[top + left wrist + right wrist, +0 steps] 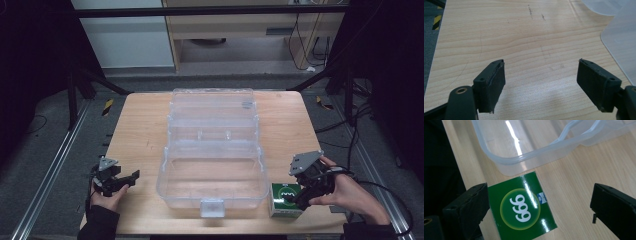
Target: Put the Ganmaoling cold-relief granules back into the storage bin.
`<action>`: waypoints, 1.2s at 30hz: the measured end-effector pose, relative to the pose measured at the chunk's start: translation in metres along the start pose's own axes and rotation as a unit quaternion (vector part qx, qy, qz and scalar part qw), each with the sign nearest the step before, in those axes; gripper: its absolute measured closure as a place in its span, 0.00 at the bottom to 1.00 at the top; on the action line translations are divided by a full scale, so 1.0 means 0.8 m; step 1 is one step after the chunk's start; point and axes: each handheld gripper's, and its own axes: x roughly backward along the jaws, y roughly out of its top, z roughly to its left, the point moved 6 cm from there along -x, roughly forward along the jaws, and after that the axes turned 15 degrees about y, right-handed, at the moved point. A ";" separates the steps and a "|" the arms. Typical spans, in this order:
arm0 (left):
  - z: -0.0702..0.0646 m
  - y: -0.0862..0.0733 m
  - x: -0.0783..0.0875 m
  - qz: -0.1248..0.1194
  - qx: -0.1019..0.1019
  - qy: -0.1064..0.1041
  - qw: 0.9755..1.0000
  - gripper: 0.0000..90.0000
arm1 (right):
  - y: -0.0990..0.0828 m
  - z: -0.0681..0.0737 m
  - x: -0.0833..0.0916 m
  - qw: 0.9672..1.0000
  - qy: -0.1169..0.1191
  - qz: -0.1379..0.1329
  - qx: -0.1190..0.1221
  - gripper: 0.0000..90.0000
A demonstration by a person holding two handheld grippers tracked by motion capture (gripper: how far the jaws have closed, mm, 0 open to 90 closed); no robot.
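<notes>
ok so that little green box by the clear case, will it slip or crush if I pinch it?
The green box looks like thin glossy card, so it probably dents under a hard squeeze. Its shiny face may be a bit slippery. Flat sides should suit the right claw, whose jaws stand open around it.

A green box (pixel 522 206) marked 999 in white, a clear plastic case (pixel 212 150), pale wooden table (pixel 140 130).

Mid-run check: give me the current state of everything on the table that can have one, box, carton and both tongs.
Clear plastic box: open, lid folded back, nothing inside.
Green carton: closed, on the table beside the box's right front corner.
Left tongs: open, over bare wood, holding nothing.
Right tongs: open, jaws either side of the carton, not closed on it.
Table: bare wood around the box.
</notes>
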 end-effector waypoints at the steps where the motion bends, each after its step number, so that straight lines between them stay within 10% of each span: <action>1: 0.000 0.000 0.000 0.000 0.000 0.000 1.000 0.25 | -0.001 0.001 -0.002 1.000 0.001 0.006 0.003 0.03; 36: 0.001 0.000 0.000 0.001 -0.001 0.001 1.000 0.25 | -0.029 0.008 -0.056 0.993 0.046 0.099 0.033 0.01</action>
